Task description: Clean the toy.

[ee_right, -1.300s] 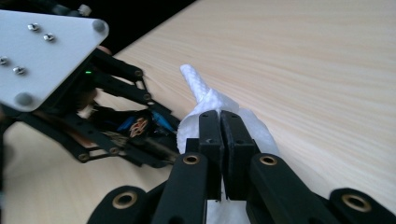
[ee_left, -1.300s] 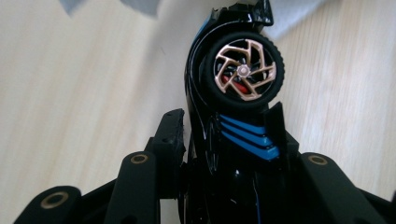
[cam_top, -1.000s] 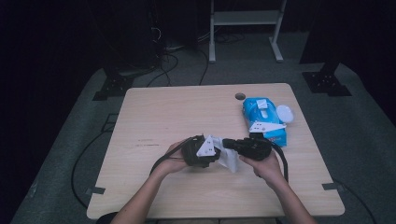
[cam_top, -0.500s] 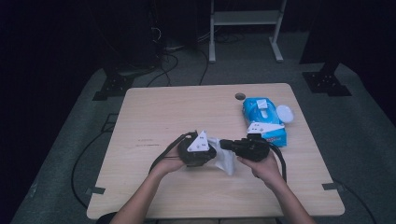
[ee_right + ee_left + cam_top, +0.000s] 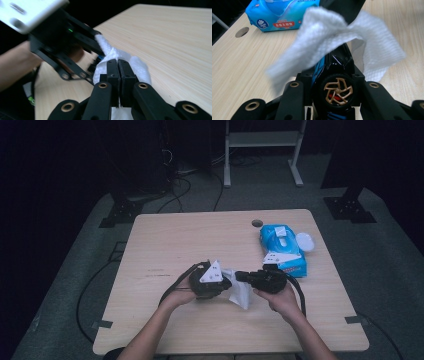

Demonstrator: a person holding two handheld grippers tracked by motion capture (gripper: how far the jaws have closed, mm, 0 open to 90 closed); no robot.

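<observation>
Table (image 5: pixel 190 240) pale wood; floor (image 5: pixel 75 270) grey, room apparently dark.

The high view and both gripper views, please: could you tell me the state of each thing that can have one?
Small black toy car with gold wheels: clamped in the left gripper, draped by the wipe.
White textured wet wipe: unfolded, pinched by the right gripper.
Blue wet-wipe pack: lying flat, lid flipped open.
Left gripper: shut on the car.
Right gripper: shut on the wipe.
</observation>
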